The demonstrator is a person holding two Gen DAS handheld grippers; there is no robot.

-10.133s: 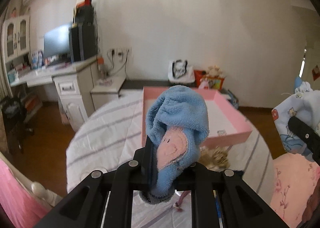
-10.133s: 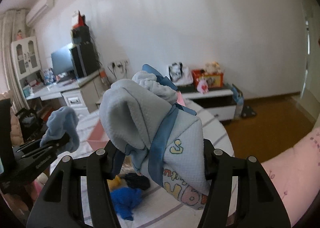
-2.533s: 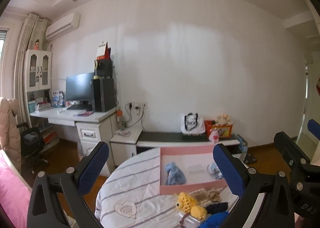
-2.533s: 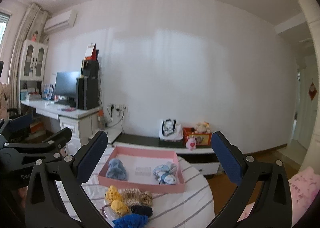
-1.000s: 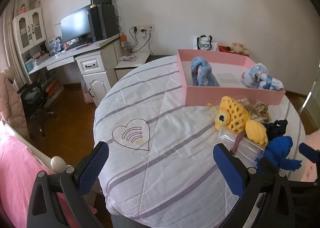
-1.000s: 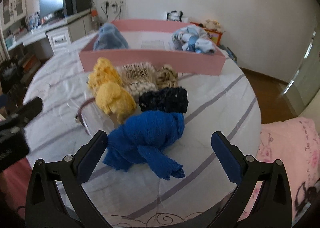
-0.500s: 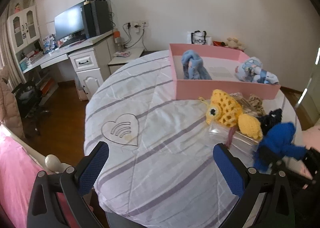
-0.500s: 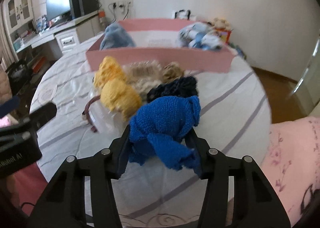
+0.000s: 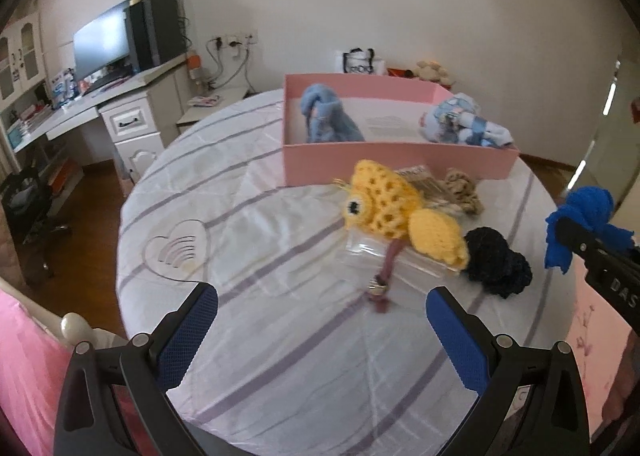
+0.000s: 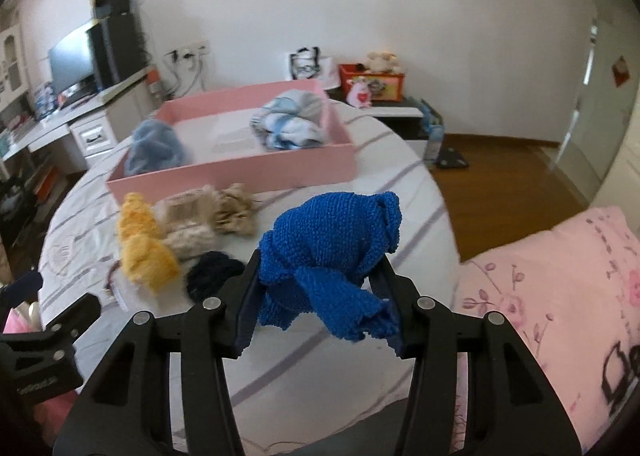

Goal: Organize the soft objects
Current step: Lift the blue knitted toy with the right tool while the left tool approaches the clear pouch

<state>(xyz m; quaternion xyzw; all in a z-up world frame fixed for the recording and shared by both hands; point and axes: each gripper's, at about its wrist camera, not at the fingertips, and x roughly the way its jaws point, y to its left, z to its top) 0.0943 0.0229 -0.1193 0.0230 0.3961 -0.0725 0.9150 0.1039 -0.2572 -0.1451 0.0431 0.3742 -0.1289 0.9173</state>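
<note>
Right gripper (image 10: 316, 296): closed on the blue knit (image 10: 328, 252), black jaws pinching a bunched, ribbed royal-blue piece held up above the table, folds drooping in front of the pads.
Left gripper (image 9: 320, 336): spread wide, nothing between its blue mesh-textured pads (image 9: 188, 332), hovering over the near part of the table.
Table (image 9: 248, 240): round, covered in a smooth white cloth with pale purple stripes and an outlined heart motif (image 9: 178, 246).
Pink box (image 9: 400, 160): shallow, rectangular, stiff-walled, at the far side of the table.
Inside box: fluffy light-blue fleece piece (image 9: 328, 120) at the left end; soft white-and-blue printed bundle (image 9: 464, 124) at the right end; well apart from each other.
Yellow crochet (image 9: 384, 200): 2 lumpy open-stitch pieces just in front of the box, the nearer one resting on a clear plastic bag (image 9: 400, 256).
Beige pieces (image 10: 212, 212): woolly, crinkled pile between the yellow crochet and the box wall.
Dark knit (image 9: 496, 268): rounded navy-black clump, touching the bag's right edge.
Pink bedding (image 10: 560, 288): flower-printed, beside the table on the right.
</note>
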